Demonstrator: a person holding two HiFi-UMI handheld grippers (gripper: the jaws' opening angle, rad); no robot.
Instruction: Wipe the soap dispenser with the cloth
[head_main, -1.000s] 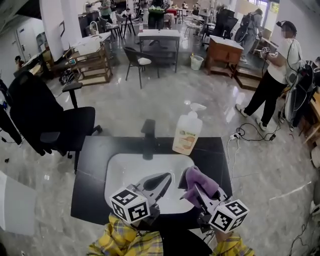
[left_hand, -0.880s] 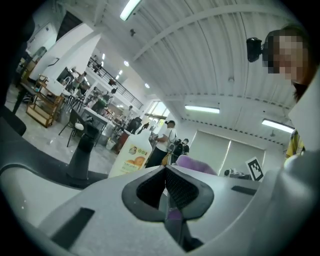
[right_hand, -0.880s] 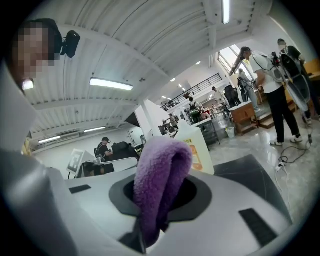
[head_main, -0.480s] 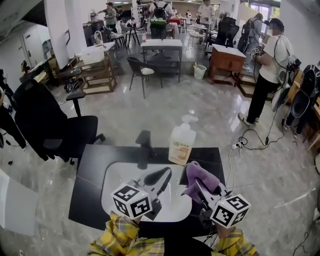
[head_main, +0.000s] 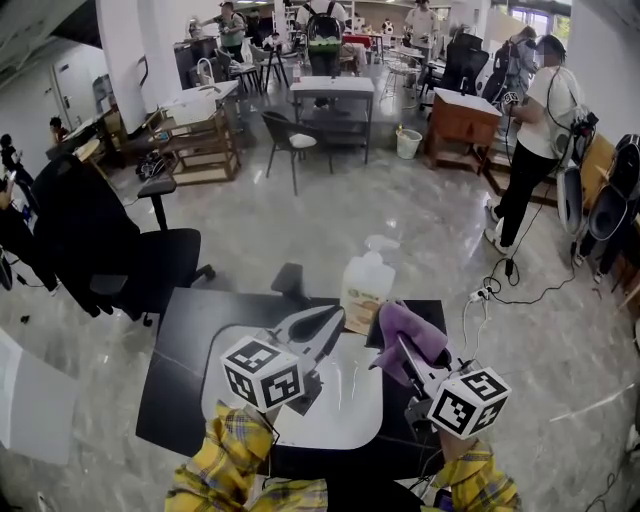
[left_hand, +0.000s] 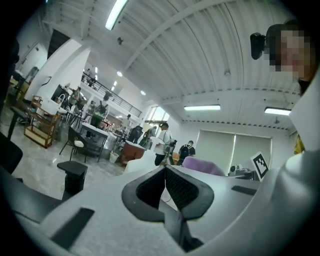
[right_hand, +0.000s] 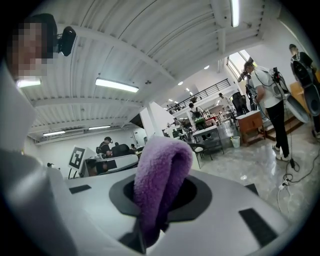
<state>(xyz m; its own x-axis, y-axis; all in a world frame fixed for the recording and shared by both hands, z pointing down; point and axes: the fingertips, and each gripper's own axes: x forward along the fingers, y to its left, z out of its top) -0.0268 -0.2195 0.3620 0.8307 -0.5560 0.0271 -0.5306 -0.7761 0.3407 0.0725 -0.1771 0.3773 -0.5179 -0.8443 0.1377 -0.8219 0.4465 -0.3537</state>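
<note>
The soap dispenser (head_main: 366, 286), a pale pump bottle with an orange label, stands on the black counter behind the basin. My right gripper (head_main: 400, 343) is shut on a purple cloth (head_main: 413, 334), which bulges out past its tips just right of the bottle. In the right gripper view the cloth (right_hand: 162, 165) folds over the closed right gripper (right_hand: 159, 199). Level with it on the left, my left gripper (head_main: 334, 318) is shut and empty, its tip close to the bottle's base. The left gripper (left_hand: 164, 170) shows its pads pressed together, with the purple cloth (left_hand: 202, 165) beyond.
A white basin (head_main: 350, 405) is set in the black counter (head_main: 185, 340), with a black faucet (head_main: 290, 280) at its far side. A black office chair (head_main: 110, 250) stands at the left. A person (head_main: 530, 130) and floor cables (head_main: 490, 292) are at the right.
Both grippers have moved forward and upward over the basin, closer to the soap dispenser. The cloth stays clamped in the right one, and the left stays shut.
</note>
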